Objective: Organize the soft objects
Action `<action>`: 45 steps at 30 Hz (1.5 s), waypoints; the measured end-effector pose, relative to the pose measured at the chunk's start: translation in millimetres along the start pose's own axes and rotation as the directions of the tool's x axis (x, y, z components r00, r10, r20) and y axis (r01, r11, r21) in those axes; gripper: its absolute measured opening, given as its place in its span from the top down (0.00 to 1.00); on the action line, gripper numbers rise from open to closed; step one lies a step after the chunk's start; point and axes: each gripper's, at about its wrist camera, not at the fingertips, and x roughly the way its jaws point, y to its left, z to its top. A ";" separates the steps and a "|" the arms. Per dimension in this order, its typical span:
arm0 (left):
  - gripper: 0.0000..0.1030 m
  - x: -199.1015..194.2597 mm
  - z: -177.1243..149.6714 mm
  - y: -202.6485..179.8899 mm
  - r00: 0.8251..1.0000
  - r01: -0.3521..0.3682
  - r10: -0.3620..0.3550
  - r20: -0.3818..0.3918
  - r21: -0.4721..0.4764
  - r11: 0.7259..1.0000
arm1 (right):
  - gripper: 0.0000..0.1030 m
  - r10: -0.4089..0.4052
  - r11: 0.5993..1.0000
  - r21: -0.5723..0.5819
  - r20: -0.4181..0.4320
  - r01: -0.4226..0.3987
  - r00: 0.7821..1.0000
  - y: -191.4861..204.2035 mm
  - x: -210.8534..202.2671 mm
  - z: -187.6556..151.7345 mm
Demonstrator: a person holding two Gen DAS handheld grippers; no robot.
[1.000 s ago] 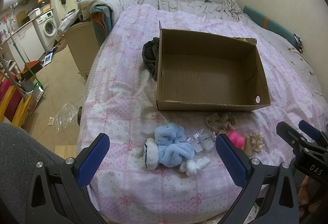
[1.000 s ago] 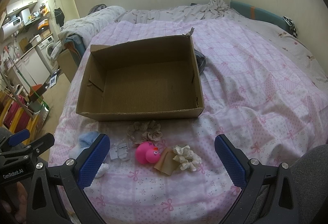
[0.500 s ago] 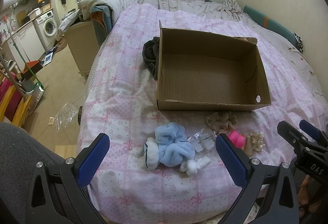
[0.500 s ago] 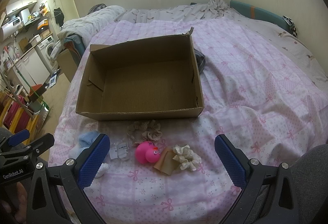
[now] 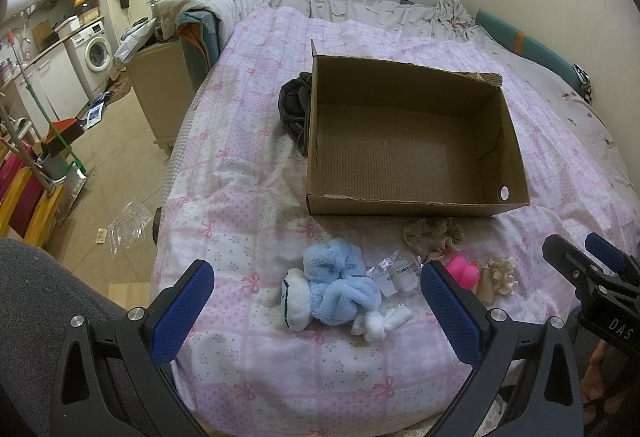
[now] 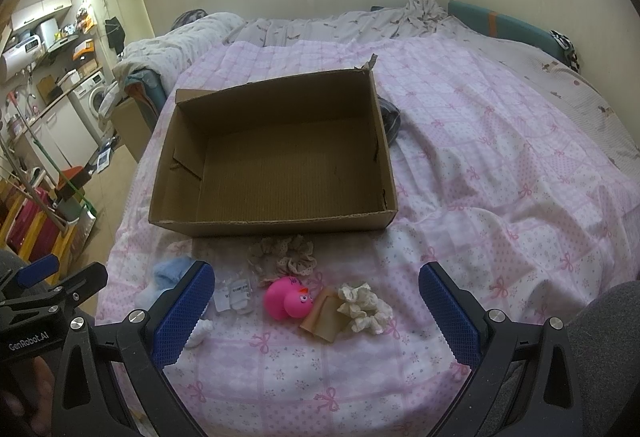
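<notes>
Soft items lie in a row on the pink bedspread (image 6: 500, 165), just in front of the empty cardboard box (image 6: 276, 223): blue plush toy (image 5: 336, 285), clear packet (image 6: 236, 291), lace scrunchie (image 6: 286, 255), pink rubber duck (image 6: 288, 297), cream scrunchie (image 6: 362, 307). Left tongs (image 5: 316, 307) spread wide, holding nothing, above the plush. Right tongs (image 6: 316, 307) likewise spread, empty, over the duck.
</notes>
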 end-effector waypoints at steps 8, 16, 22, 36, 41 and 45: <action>0.00 -0.1 0.0 0.0 1.000 0.002 -0.002 0.000 0.001 1.000 | 0.00 0.000 1.000 0.001 0.000 0.000 1.000 0.1 -0.3 0.1; 0.00 2.8 -0.1 -0.6 1.000 0.002 -0.002 0.000 0.000 1.000 | 0.00 0.000 1.000 0.001 0.000 0.000 1.000 -0.1 -0.6 0.5; 0.00 4.5 7.9 -1.1 0.999 0.012 -0.013 -0.038 -0.009 1.000 | 0.00 -0.002 1.000 0.011 -0.007 0.002 1.000 -1.2 -0.6 1.7; 0.00 94.8 36.4 27.1 0.900 -0.010 -0.062 -0.431 -0.165 0.986 | 0.00 0.056 0.998 0.043 -0.182 -0.049 0.982 -21.9 26.7 42.9; 0.00 139.9 23.0 23.0 0.839 -0.007 -0.107 -0.533 -0.208 0.978 | 0.00 0.055 0.993 0.112 -0.247 -0.028 0.967 -44.1 50.5 33.4; 0.00 157.6 13.7 5.3 0.822 0.008 -0.096 -0.561 -0.157 0.988 | 0.00 0.054 0.986 0.166 -0.293 -0.005 0.955 -56.1 65.9 19.2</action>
